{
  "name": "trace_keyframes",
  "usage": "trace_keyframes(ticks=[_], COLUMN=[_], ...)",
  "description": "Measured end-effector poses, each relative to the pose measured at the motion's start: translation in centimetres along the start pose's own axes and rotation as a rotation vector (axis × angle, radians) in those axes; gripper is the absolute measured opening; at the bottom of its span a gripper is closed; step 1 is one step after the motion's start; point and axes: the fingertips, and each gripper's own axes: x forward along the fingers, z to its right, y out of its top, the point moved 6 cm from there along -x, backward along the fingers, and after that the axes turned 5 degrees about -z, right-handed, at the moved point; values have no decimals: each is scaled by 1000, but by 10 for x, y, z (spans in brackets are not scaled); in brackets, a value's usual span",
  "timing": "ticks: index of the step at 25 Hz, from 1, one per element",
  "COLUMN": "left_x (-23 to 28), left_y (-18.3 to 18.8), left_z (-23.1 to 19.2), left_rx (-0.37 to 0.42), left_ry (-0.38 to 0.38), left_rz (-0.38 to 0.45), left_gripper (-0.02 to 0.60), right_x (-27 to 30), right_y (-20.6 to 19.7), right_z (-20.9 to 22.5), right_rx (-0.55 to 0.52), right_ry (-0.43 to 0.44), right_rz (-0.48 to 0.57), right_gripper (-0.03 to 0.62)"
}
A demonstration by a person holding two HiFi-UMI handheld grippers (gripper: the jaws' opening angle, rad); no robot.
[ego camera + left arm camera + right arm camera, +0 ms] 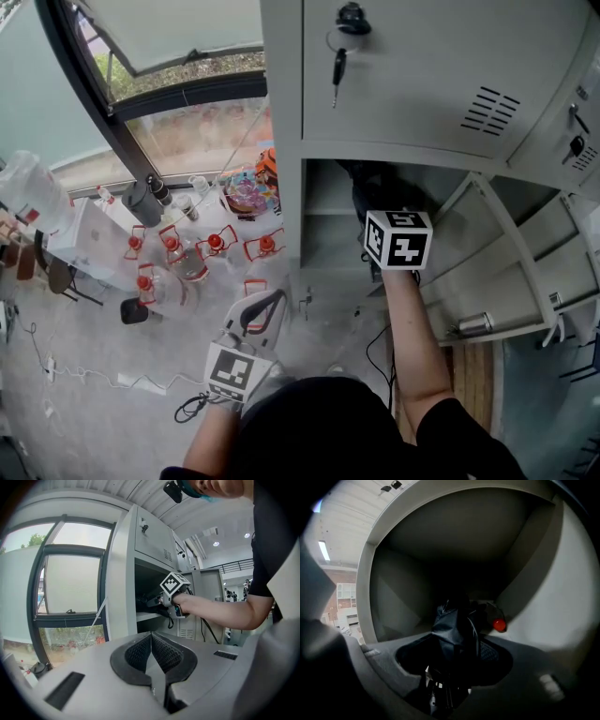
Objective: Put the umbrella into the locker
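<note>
The grey locker [281, 141] has its lower compartment [328, 220] open. My right gripper [382, 208] reaches into that compartment and is shut on the dark folded umbrella [373, 187]. In the right gripper view the umbrella [454, 630] stands between the jaws of the right gripper [457, 654], with the compartment's dark walls around it. A small red piece [499, 625] shows just past the fabric. My left gripper [261, 311] hangs low outside the locker, and its pads [161, 649] meet with nothing between them. From the left gripper view I see the right gripper's marker cube [174, 584] at the compartment's mouth.
The compartment's door [487, 272] swings open to the right. Above it a closed door [422, 66] carries a key [337, 67]. Several water jugs with red handles [187, 253] stand on the floor by the window [187, 122]. Cables [112, 380] trail across the floor.
</note>
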Motion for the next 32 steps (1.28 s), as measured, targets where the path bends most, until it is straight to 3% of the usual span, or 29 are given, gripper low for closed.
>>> trace_keyframes(ticks=[6,12,16,20,32], left_x=[2,4,3,3,10], left_y=[3,0,2,-3,-9], left_z=[4,7,7,6,7], left_rx=[-33,1,-38,-9,-19], left_ry=[-4,-19,-12,-16,-39], left_rz=[-3,0,-5,-2,-11], left_gripper=[11,11,11,11,11], right_x=[5,5,4,1,-18], right_y=[0,4,9,7,-15], right_z=[-7,-16,-22,-24,-14], right_rx=[-98,-217,-262,-330,-274], right_ry=[-16,-50,-59,-86,-51], right_rz=[-44,-57,-55,-50,-16], right_gripper=[228,232,232,233,279])
